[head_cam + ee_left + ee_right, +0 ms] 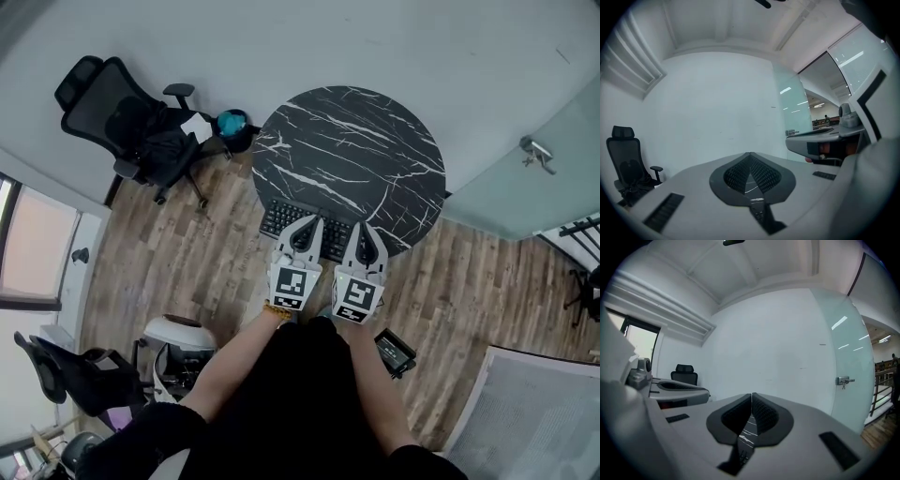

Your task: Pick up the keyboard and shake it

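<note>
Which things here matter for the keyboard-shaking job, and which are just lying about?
Job:
keyboard
left hand-held gripper, shut, empty
right hand-held gripper, shut, empty

Just about:
marble table under the keyboard
office chair
black device on the floor

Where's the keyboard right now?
Head view, centre: the keyboard lies at the near edge of the round marble table, beneath the left gripper and right gripper.

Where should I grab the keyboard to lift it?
Take the keyboard by its near long edge, one gripper toward each end, coming from your side. It is flat and wide, and lies along the near rim of the table. The left gripper and right gripper are shut, so open them first.
</note>
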`<state>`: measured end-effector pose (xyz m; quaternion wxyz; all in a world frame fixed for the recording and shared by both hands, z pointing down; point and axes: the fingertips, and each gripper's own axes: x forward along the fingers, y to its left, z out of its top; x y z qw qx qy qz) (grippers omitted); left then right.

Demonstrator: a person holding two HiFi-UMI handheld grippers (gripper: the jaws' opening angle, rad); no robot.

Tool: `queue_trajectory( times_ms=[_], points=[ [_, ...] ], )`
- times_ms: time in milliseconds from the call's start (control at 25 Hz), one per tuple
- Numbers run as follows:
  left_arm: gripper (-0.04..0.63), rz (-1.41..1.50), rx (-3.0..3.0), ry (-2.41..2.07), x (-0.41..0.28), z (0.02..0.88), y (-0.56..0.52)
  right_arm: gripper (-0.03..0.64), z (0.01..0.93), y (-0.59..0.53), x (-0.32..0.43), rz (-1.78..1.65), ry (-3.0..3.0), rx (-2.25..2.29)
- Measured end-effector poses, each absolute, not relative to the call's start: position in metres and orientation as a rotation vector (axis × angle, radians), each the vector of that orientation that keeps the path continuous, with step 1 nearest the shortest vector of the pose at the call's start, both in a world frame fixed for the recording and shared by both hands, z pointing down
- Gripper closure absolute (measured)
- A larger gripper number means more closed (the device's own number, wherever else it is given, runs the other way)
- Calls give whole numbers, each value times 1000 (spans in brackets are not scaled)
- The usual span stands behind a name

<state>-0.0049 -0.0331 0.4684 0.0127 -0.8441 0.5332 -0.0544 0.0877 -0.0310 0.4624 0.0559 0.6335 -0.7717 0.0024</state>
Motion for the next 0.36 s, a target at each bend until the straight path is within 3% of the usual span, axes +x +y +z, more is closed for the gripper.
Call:
queue_trajectory(
  times_ms=[360],
  points=[
    [581, -119, -2682, 1616, -28, 463, -16, 586, 457, -3, 54, -31, -2317, 1911]
  ],
)
